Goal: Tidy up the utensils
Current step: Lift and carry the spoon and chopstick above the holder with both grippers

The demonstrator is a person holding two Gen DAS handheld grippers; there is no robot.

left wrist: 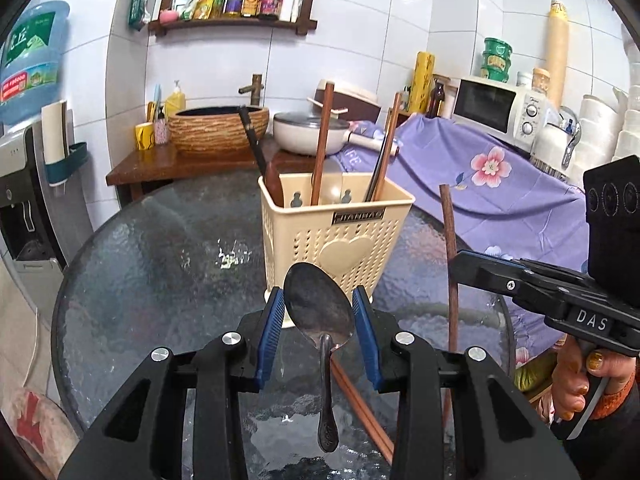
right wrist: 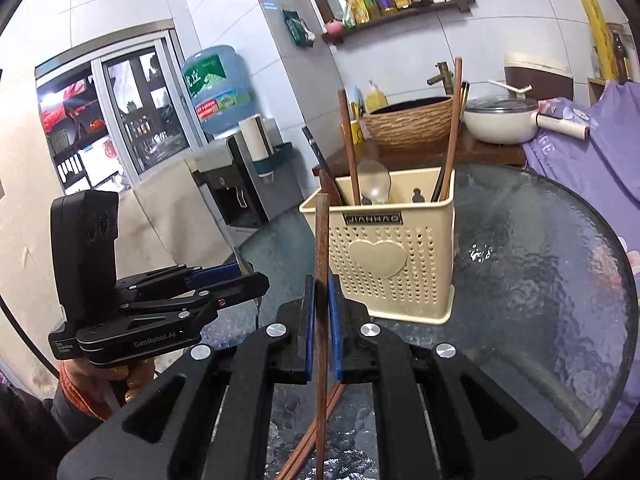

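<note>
We've got the left gripper [left wrist: 319,306] clamped on a metal spoon [left wrist: 320,308] by the bowl, low centre of the frame, handle dangling down over the glass table [left wrist: 160,260]. Our right gripper [right wrist: 320,300] is pinched tight on one wooden chopstick [right wrist: 321,264], held upright. The cream utensil holder [left wrist: 340,236] sits mid-frame just behind, two loose chopsticks [left wrist: 360,408] lying below.

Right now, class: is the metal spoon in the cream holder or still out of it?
Out. The spoon hangs handle-down between the left hand-held gripper's blue pads, in front of the holder.
</note>
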